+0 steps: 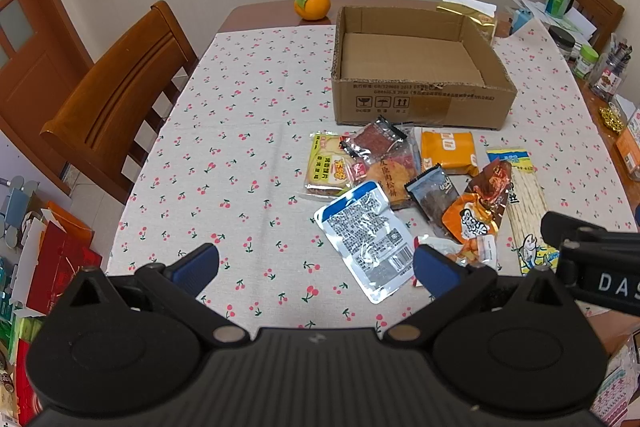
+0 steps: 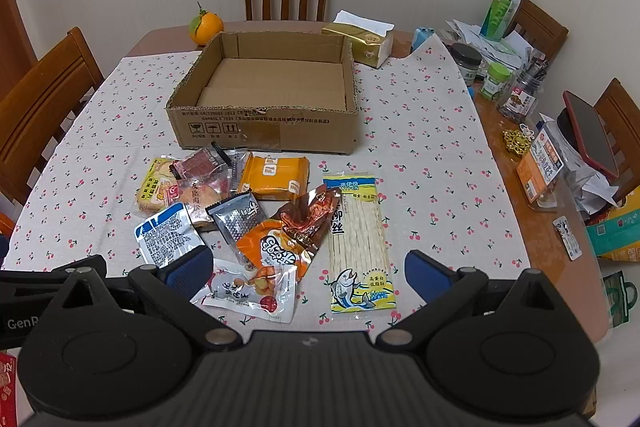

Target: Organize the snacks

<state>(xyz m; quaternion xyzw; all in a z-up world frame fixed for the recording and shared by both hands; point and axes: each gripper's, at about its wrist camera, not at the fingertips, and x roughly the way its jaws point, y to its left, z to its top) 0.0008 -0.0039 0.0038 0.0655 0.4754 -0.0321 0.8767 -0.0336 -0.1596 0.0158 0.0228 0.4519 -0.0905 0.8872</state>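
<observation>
An empty cardboard box (image 1: 420,99) (image 2: 272,131) stands on the cherry-print tablecloth. Several snack packets lie in a pile in front of it: a blue-and-white pouch (image 1: 366,239) (image 2: 166,235), an orange packet (image 1: 448,149) (image 2: 276,175), a long fish-strip pack (image 1: 526,207) (image 2: 358,243), a yellow cracker pack (image 1: 326,165), a white packet with orange pieces (image 2: 250,289). My left gripper (image 1: 316,267) is open and empty above the cloth, left of the pile. My right gripper (image 2: 308,277) is open and empty over the pile's near edge.
An orange (image 1: 312,3) sits behind the box, a gold tissue box (image 2: 358,43) beside it. Jars, papers and cartons (image 2: 516,91) crowd the table's right side. Wooden chairs (image 1: 116,99) stand at the left and far edges.
</observation>
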